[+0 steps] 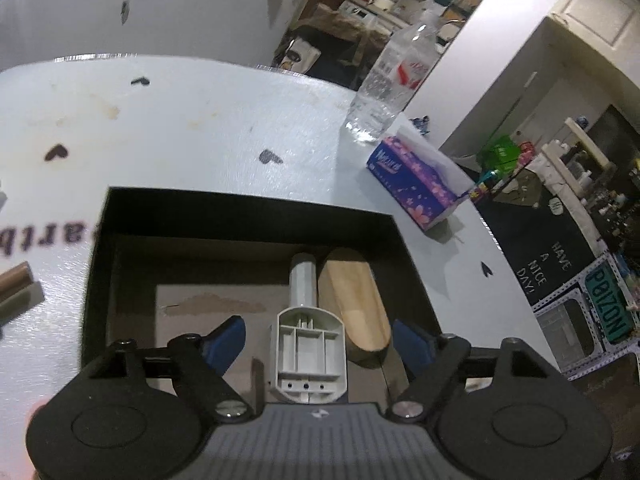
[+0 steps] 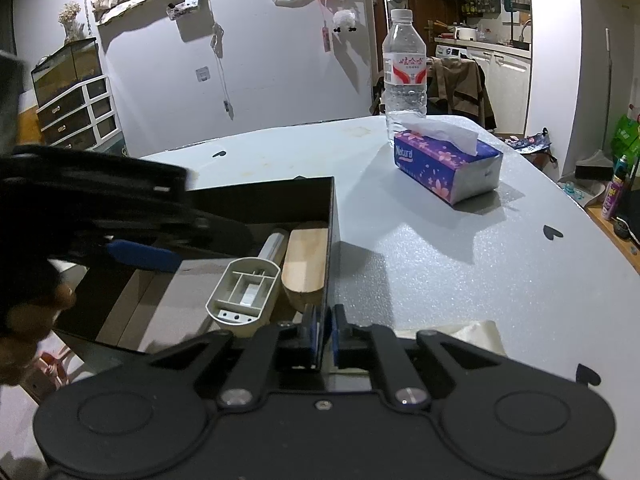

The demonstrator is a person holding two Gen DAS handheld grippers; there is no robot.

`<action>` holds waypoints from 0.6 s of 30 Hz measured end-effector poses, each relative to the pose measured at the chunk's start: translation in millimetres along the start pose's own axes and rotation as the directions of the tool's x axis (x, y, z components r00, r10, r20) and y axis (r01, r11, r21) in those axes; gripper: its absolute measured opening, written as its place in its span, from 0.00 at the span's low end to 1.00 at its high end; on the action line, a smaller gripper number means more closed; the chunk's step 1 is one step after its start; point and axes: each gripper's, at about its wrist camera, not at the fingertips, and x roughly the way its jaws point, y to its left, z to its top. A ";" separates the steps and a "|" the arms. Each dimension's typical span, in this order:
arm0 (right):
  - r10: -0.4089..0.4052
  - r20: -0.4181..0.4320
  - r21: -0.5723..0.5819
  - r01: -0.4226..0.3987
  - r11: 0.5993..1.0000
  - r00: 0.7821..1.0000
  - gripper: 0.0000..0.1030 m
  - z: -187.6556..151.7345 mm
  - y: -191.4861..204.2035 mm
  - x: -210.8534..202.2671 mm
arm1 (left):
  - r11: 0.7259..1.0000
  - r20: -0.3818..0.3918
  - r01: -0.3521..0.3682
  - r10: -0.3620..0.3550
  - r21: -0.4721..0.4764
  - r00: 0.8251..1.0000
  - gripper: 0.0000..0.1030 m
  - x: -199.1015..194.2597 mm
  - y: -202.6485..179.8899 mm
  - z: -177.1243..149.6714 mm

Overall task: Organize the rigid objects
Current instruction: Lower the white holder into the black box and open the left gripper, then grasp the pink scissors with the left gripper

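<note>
The left hand-held gripper [image 1: 318,342] hung over the black box [image 1: 248,210] with its blue-padded fingers [image 1: 226,340] spread wide and nothing between them touching either pad. Directly below the gap lay a grey plastic handle piece [image 1: 308,354], its ribbed hollow underside facing up and its round shaft pointing toward the box's far wall. Just beside it, touching or nearly so, lay a flat wooden piece [image 1: 354,304] with rounded ends, close to the box's right wall. Both rested on the cardboard-coloured floor of the box.

The right hand-held gripper [image 2: 322,340] was closed narrowly on the near end of the box's right wall [image 2: 331,240], a blue pad on each side of the thin black panel. From this view the left gripper's blue finger [image 2: 140,254] showed over the box's interior, above and left of the grey piece [image 2: 244,292] and wooden piece [image 2: 306,260].

The box sat on a pale speckled surface [image 2: 460,260] printed with small dark hearts. Well apart from the box, toward the far right, a purple tissue pack [image 2: 448,168] lay with a tissue sticking out, and a clear water bottle [image 2: 404,76] stood upright just behind it.
</note>
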 end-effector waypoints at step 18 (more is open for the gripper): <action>-0.009 0.002 0.004 0.009 1.000 1.000 0.07 -0.3 1.0 0.5 | 0.985 0.234 -0.104 0.069 0.141 0.970 1.00 -105.9 17.5 -49.9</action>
